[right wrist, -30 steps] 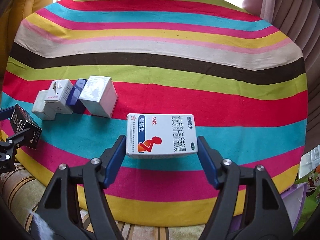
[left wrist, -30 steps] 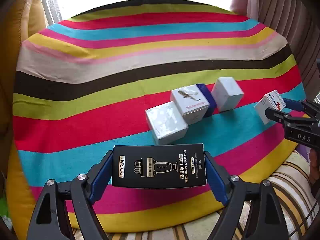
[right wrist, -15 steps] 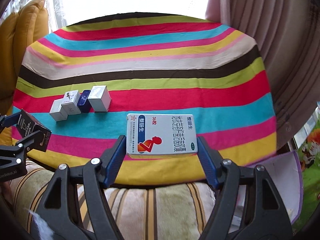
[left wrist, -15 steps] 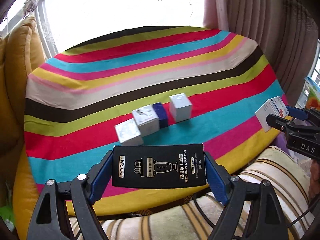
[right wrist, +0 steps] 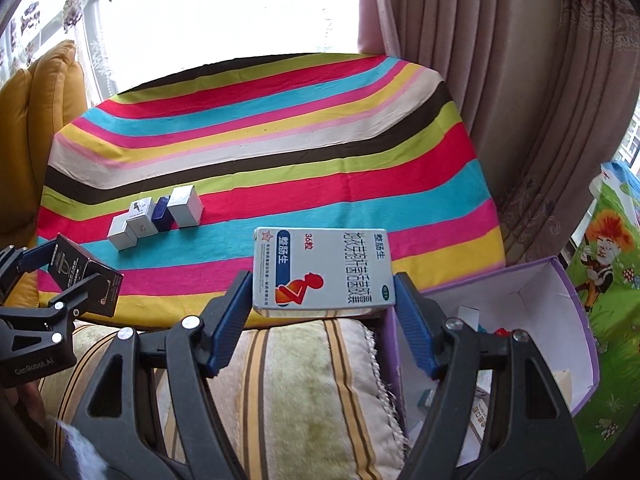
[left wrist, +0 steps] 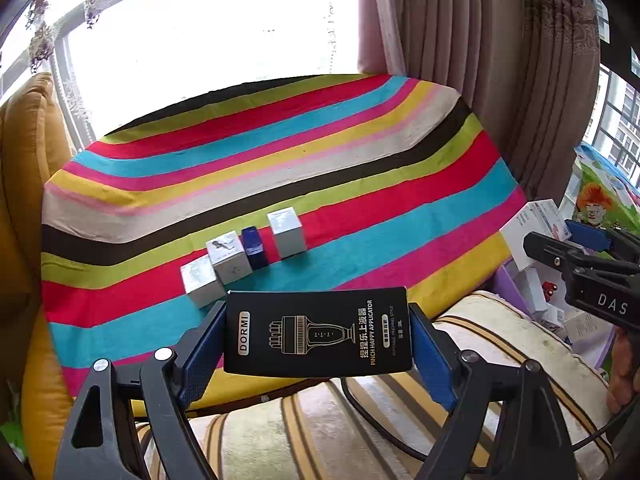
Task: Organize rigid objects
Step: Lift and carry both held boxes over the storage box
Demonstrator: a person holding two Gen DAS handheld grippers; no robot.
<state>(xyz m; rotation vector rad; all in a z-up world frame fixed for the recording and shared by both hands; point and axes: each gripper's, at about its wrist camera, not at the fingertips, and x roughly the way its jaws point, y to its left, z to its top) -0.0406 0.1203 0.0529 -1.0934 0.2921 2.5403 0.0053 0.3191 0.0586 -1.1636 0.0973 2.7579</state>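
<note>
My left gripper (left wrist: 318, 344) is shut on a black DORMI box (left wrist: 318, 332), held flat across its blue pads, over the edge of the striped table (left wrist: 280, 152). My right gripper (right wrist: 322, 312) is shut on a white medicine box (right wrist: 324, 270) with a red and blue figure. On the table sits a row of small boxes: three white ones (left wrist: 286, 232) and a dark blue one (left wrist: 255, 241). The same row of small boxes (right wrist: 156, 218) shows at the left in the right wrist view. Each gripper appears at the edge of the other's view.
A purple-rimmed open box (right wrist: 560, 320) holding several small items stands low on the right. A striped cushion (right wrist: 304, 392) lies below both grippers. A yellow armchair (left wrist: 24, 184) is on the left, curtains (left wrist: 480, 60) on the right, and a bright window behind.
Both grippers have pulled back and risen from the table with their boxes. The table and the row of boxes now look smaller and farther; the cushion and purple box came into view.
</note>
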